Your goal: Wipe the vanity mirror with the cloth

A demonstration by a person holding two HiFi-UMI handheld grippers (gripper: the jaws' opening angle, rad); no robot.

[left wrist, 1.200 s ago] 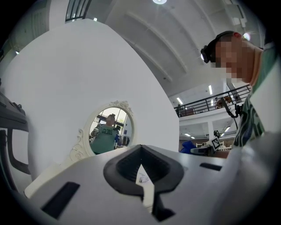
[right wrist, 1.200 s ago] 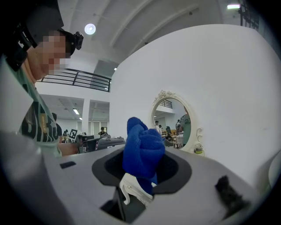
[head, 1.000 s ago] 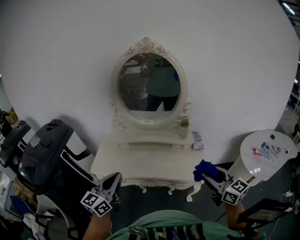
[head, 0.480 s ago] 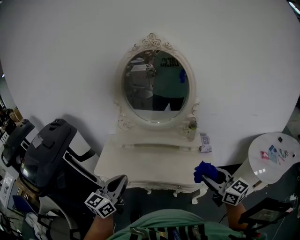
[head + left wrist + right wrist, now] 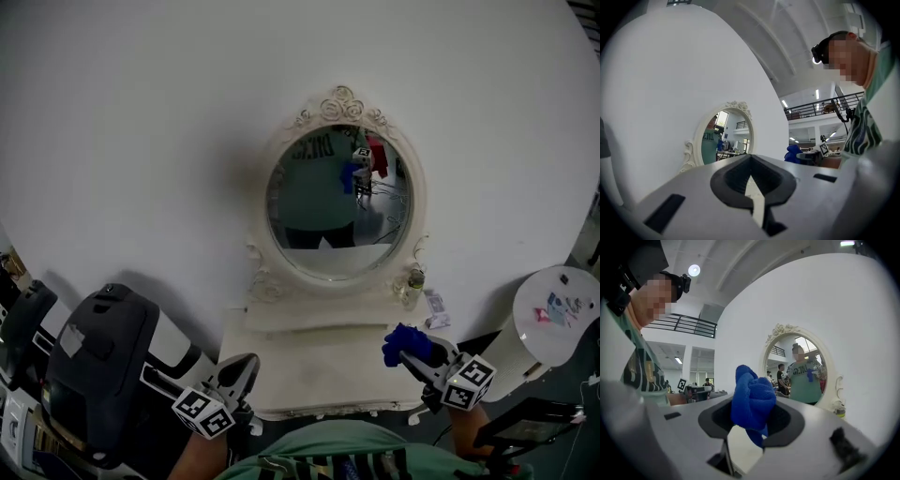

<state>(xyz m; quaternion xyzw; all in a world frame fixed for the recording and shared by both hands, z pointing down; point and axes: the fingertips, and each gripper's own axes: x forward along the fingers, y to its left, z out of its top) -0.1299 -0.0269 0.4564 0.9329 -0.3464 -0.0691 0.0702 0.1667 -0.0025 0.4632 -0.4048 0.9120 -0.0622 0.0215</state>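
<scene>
Two grippers on screen. State of each? (desk)

Right gripper is clamped on the blue cloth. Its own view has the cloth bunched between the jaws, a tuft standing above them. Left gripper: jaws together, nothing between. (me)

Where is the cloth against the vanity mirror? (desk)

Apart from it. Head view: vanity mirror upright against the white wall, oval, ornate white frame. Cloth held low over the right front part of the vanity table, not touching the glass. Left gripper low, by the table's left front corner. (me)

What do the gripper views add? (desk)

Both take in the person carrying them, head camera on; the head view gives me only a green shirt at its bottom edge. Right gripper view looks across at the glass and catches a green shirt and a blue bundle reflected there. Left gripper view sees the mirror side-on, with the cloth off to its right. Only the head view shows the tabletop. It also shows the small bottle on the ledge just beside the frame's lower right. (me)
</scene>
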